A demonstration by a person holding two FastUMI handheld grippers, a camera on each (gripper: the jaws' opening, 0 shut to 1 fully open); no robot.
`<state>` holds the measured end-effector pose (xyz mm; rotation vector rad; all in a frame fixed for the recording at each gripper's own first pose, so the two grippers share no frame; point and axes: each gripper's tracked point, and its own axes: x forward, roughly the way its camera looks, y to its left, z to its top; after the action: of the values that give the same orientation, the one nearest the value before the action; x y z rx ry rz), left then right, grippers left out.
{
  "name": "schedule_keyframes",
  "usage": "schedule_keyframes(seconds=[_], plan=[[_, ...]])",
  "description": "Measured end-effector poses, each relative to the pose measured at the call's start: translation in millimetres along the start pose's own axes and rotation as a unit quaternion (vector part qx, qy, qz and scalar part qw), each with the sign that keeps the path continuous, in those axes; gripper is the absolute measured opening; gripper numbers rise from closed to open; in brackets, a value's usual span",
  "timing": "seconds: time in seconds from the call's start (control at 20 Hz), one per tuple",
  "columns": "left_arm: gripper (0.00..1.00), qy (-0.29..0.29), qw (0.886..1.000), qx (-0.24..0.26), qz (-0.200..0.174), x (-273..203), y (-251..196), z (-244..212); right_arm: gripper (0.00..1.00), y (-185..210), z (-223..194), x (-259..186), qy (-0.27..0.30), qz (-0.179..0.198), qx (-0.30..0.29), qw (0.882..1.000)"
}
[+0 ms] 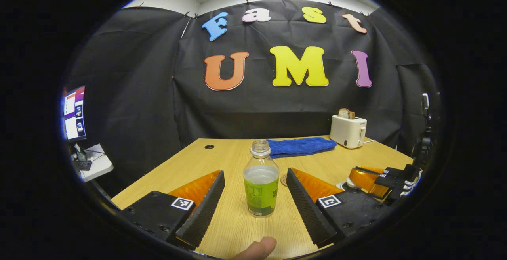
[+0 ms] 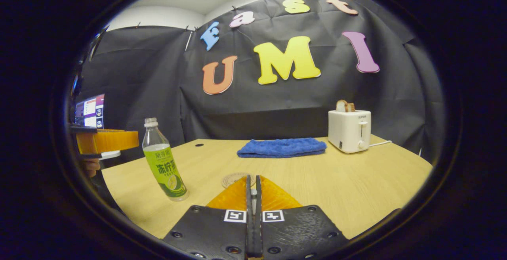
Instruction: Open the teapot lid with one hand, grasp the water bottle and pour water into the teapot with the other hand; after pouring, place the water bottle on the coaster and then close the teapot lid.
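An uncapped water bottle (image 1: pixel 260 184) with a green label stands upright on the table, about half full. My left gripper (image 1: pixel 255 173) is open, with one finger on each side of the bottle and not touching it. A round coaster (image 1: pixel 284 180) lies just behind the bottle. The bottle (image 2: pixel 164 165) and the coaster (image 2: pixel 233 179) also show in the right gripper view. My right gripper (image 2: pixel 252 177) is shut, with a small pale piece pinched between its fingers, seemingly the teapot lid's knob. From the left it appears at the right (image 1: pixel 352 180) over a white teapot part (image 1: pixel 341 185).
A folded blue towel (image 1: pixel 301 146) and a white toaster (image 1: pixel 348 131) holding bread stand at the back of the wooden table (image 2: pixel 336 180). The table has a cable hole (image 1: pixel 209 147). A monitor (image 1: pixel 74 112) sits off to the left. A person's fingertip (image 1: pixel 257 248) shows at the bottom.
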<state>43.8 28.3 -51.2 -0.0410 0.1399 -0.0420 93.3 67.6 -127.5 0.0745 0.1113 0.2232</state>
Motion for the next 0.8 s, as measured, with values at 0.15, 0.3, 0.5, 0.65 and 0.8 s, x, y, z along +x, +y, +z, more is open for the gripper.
schedule_keyframes(seconds=[0.15,0.3,0.5,0.65,0.8], plan=[[0.98,0.001,0.999,-0.012,-0.032,9,-8,-7,0.00,-7,19,-12,-0.006,-0.003,0.011,1.000],[0.98,-0.021,0.999,-0.012,-0.036,21,-6,-5,0.01,-16,33,-17,-0.022,-0.017,-0.009,1.000],[0.98,-0.009,0.999,-0.007,-0.043,40,-12,-30,0.00,-19,33,-19,-0.020,-0.021,-0.010,1.000],[0.98,-0.030,0.998,0.011,-0.047,50,-14,-37,0.00,-20,35,-20,-0.018,-0.023,-0.015,0.999],[0.98,-0.034,0.998,-0.002,-0.048,61,-12,-48,0.00,-19,33,-19,-0.016,-0.020,-0.017,1.000]])
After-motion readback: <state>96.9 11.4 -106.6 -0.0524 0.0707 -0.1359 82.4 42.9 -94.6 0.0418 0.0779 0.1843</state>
